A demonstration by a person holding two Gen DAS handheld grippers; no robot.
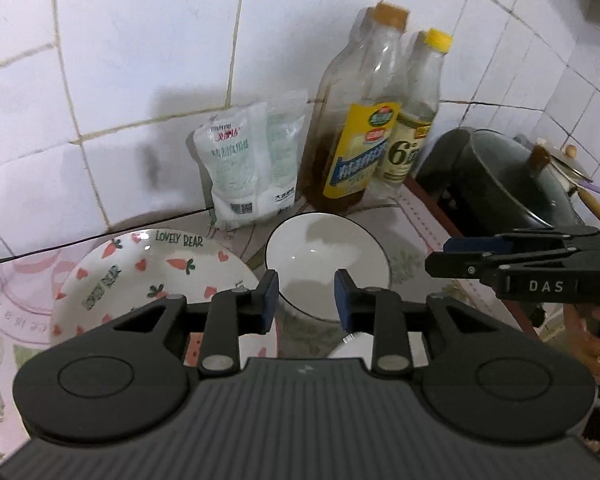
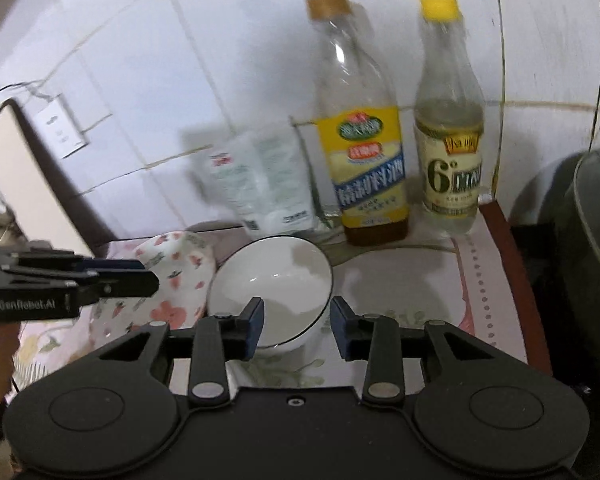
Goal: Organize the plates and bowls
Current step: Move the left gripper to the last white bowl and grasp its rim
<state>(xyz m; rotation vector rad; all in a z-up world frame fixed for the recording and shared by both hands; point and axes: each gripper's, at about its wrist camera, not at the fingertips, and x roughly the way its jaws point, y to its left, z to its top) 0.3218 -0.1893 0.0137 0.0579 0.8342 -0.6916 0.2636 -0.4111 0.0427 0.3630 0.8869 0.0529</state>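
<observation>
White black-rimmed bowl (image 1: 327,258) upright on the counter, beside patterned "Lovely Bear" plate (image 1: 140,276)

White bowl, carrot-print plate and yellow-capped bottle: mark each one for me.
White bowl (image 1: 320,256): left wrist view, on its inner wall.
Carrot-print plate (image 1: 140,276): left wrist view, on its patterned inside face.
Yellow-capped bottle (image 2: 450,176): right wrist view, on its front label.
</observation>
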